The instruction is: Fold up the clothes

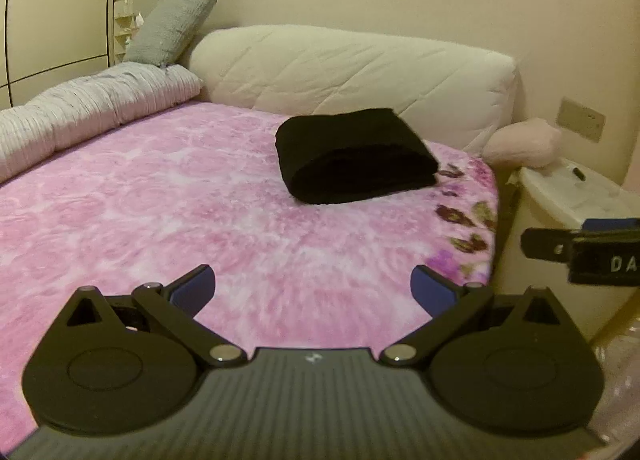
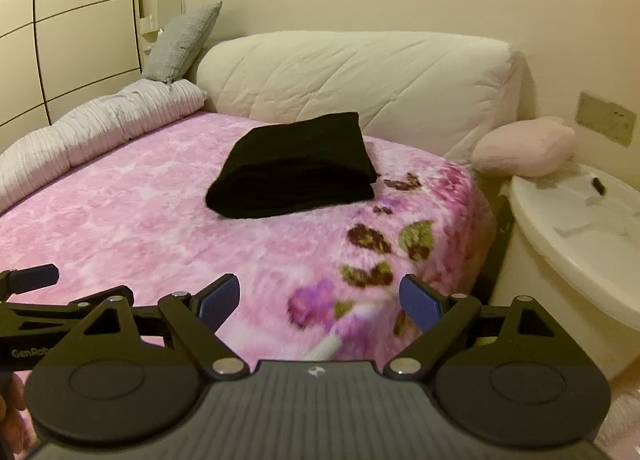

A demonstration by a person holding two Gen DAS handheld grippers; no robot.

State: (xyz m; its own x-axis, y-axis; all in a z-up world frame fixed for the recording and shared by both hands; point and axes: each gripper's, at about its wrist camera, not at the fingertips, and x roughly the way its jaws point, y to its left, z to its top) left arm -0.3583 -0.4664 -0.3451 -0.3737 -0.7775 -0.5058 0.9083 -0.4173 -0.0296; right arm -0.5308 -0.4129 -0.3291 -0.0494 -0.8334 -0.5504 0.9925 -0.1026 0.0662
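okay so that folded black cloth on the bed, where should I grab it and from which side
Probably by the rounded fold edge of the black cloth, the thick side facing the grippers, coming in low from the near side over the pink blanket. The stacked layers meet there, so one pinch could hold them all. Both the left gripper and right gripper are open and empty.

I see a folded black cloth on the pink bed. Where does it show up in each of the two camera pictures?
Left wrist view: the folded black cloth lies right of centre, on the pink plush blanket.
Right wrist view: the folded black cloth lies just left of centre, on the same blanket.
Shared landmark: the white quilted duvet roll directly behind the cloth, against the wall.
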